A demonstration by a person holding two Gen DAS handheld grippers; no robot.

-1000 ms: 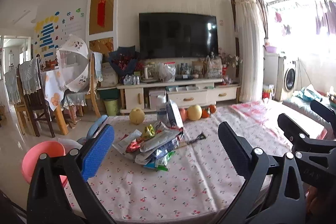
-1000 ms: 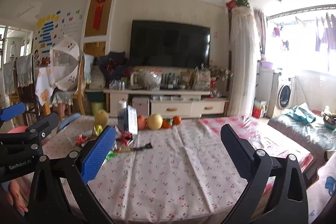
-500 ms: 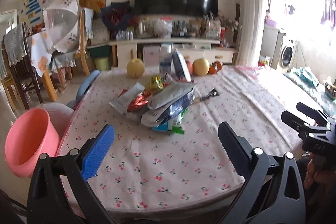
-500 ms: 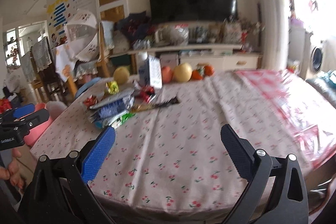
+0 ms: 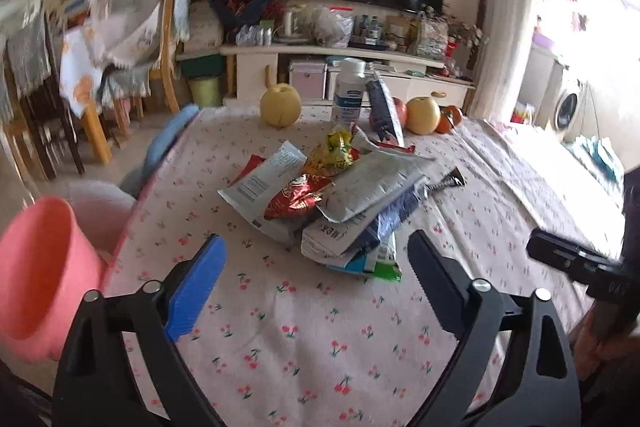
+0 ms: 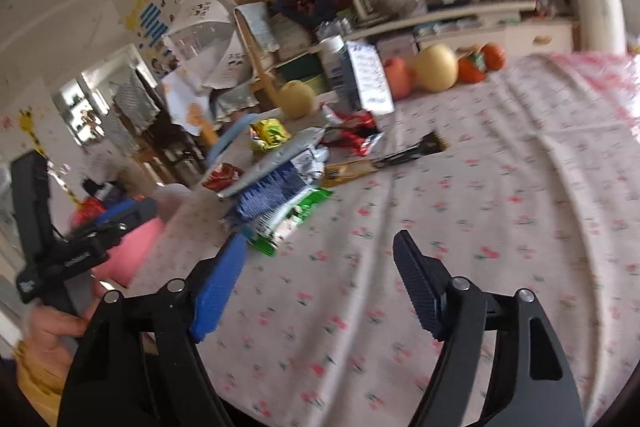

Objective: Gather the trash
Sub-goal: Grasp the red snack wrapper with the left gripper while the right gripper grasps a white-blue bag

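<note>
Change: both views have dropped from room level towards the table (image 5: 320, 339)
Wrapper pile (image 5: 340, 195): mid-table, untouched
Left tongs (image 5: 316, 283): wide open, empty
Right tongs (image 6: 320, 279): wide open, empty
Pink bin (image 5: 36, 275): beside table edge
Meaning: approach begun, nothing collected

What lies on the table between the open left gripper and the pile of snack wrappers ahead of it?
Only bare cherry-print tablecloth separates the left gripper from the wrapper pile; the left wrist view shows this.

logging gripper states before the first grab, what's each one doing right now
Left gripper: open, jaws wide apart, holding nothing, short of the wrapper pile.
Right gripper: open, jaws wide apart, holding nothing.
</note>
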